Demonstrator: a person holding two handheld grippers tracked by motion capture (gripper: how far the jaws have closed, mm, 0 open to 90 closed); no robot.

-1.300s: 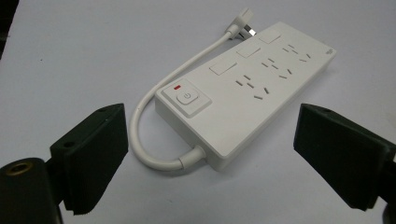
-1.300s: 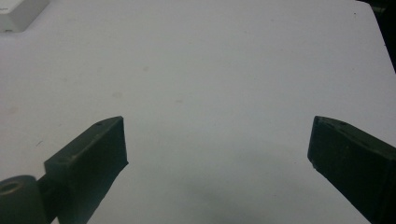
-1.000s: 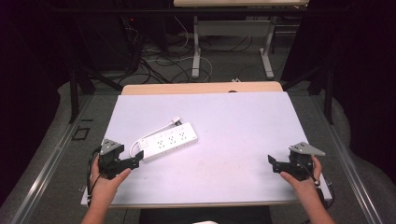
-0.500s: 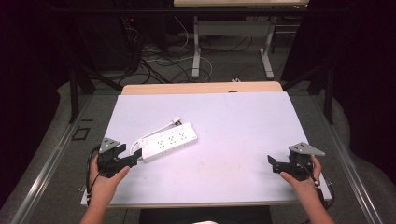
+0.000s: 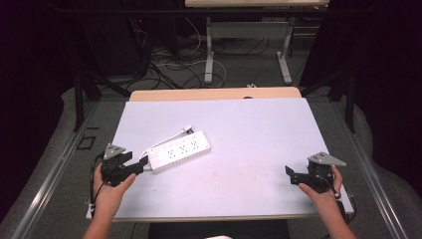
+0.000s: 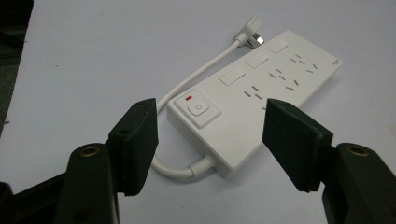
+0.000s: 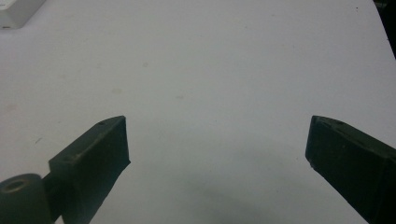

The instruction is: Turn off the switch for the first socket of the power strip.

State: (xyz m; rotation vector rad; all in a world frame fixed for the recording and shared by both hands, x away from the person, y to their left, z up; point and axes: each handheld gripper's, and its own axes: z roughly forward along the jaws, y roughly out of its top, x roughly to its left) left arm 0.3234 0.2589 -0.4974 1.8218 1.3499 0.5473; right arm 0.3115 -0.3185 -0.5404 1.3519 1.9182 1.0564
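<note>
From the high view, the white table point(image 5: 259, 149) stands on a grey floor, with a wood-coloured strip along its far edge, dark surroundings, and loose cables point(image 5: 164, 64) and desk legs behind it. A white power strip point(image 5: 180, 150) lies flat on the table's left half, its cord looped behind it. My left gripper point(image 5: 141, 165) sits at the table's near left, jaws apart, tips just beside the strip's near end; my right gripper point(image 5: 291, 173) rests near the right edge, well apart from the strip. In the left gripper view, my jaws stand wide apart, holding nothing, framing the strip's switch end point(image 6: 198, 109); whether they touch it I cannot tell. In the right gripper view, my jaws are wide apart over bare table, holding nothing, with the strip's corner point(image 7: 16, 11) at top left.
</note>
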